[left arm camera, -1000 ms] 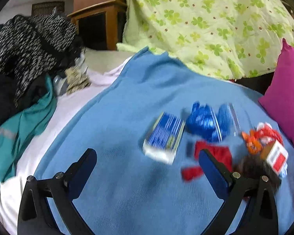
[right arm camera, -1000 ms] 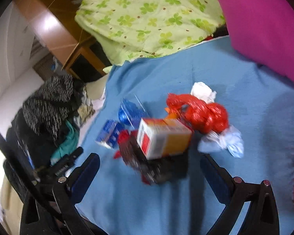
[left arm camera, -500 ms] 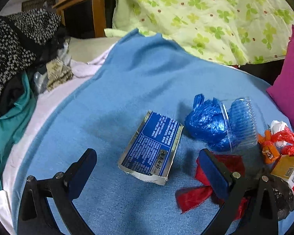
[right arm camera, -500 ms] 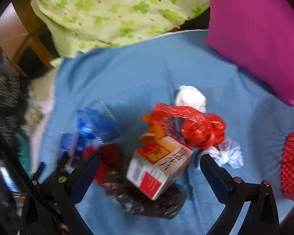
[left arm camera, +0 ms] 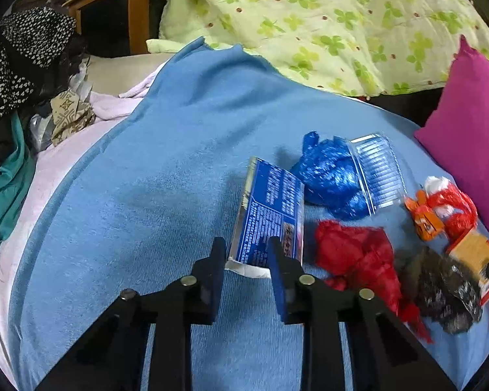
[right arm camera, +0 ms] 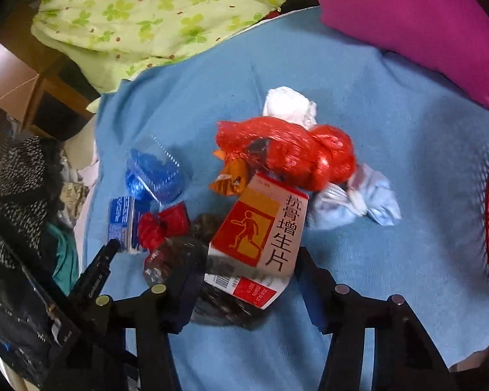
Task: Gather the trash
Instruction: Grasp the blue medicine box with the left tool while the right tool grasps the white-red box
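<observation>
Left wrist view: your left tongs (left arm camera: pixel 247 254) have just closed and now pinch the near end of the blue carton (left arm camera: pixel 269 220), tipped on edge on the blue blanket (left arm camera: pixel 146 195), beside a blue bag (left arm camera: pixel 329 176).

Right wrist view: your right tongs (right arm camera: pixel 244 280) have been narrowing around the red-and-orange box (right arm camera: pixel 260 228); I cannot tell whether they touch it. The red bag (right arm camera: pixel 290 153) lies just beyond.

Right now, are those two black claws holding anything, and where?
The left gripper pinches the flattened blue carton at its near open end. The right gripper has just been closing around the red-and-orange medicine box, at its near end.
</observation>
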Demonstrator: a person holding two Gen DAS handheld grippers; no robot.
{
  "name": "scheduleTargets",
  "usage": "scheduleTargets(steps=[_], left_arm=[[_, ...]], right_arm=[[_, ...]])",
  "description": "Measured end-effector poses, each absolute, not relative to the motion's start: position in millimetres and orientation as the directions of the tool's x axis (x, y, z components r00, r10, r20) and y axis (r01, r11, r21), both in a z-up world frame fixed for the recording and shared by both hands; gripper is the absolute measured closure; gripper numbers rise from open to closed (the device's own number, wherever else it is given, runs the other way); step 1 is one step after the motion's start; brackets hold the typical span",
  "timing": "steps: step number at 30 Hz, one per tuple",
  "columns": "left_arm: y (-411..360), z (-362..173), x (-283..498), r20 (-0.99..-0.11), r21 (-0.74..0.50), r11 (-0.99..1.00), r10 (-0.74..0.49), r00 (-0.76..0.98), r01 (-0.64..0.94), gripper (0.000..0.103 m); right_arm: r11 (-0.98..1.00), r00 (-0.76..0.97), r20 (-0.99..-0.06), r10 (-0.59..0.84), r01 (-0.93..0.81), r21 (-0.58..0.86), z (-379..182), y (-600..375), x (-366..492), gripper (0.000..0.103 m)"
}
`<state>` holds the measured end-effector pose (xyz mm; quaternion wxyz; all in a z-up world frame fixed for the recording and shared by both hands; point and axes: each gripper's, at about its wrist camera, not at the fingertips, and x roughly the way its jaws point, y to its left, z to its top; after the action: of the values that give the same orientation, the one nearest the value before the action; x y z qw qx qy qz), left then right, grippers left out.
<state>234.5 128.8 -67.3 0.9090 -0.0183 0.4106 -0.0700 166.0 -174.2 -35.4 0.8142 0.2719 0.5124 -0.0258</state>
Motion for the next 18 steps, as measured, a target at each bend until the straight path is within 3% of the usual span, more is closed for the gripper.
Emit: scheduleTargets(steps=[5, 7, 16, 17, 18], left_arm=[[136.0, -64.7, 217.4, -0.735, -0.119, 0.983, -0.184, 0.652, 0.143, 0.086], [139.1, -62.6, 209.1, -0.734, -0.127, 0.981, -0.192, 0.652, 0.146, 0.096], [149.5, -52.5, 176.6, -0.707, -0.107, 0.986, -0.166, 0.688, 0.128, 0.096], [152.6, -49.2, 176.4, -0.696, -0.104, 0.989, -0.148, 0.703, 0.105, 0.085], [153.7, -47.5, 177.1, -0.688, -0.102, 0.991, -0.135, 0.713, 0.089, 0.056]], right_arm=[[0.830, 0.520, -0.815, 0.258, 0.312, 0.462, -29.9, -189.8, 129.1, 0.046], [0.823, 0.541, -0.793, 0.279, 0.291, 0.488, -23.8, -193.9, 119.3, 0.046], [0.836, 0.619, -0.729, 0.291, 0.207, 0.509, 8.5, -203.0, 68.1, 0.046], [0.831, 0.619, -0.725, 0.303, 0.200, 0.519, 8.5, -204.6, 64.9, 0.046], [0.831, 0.619, -0.722, 0.309, 0.194, 0.521, 7.6, -204.7, 61.7, 0.046]])
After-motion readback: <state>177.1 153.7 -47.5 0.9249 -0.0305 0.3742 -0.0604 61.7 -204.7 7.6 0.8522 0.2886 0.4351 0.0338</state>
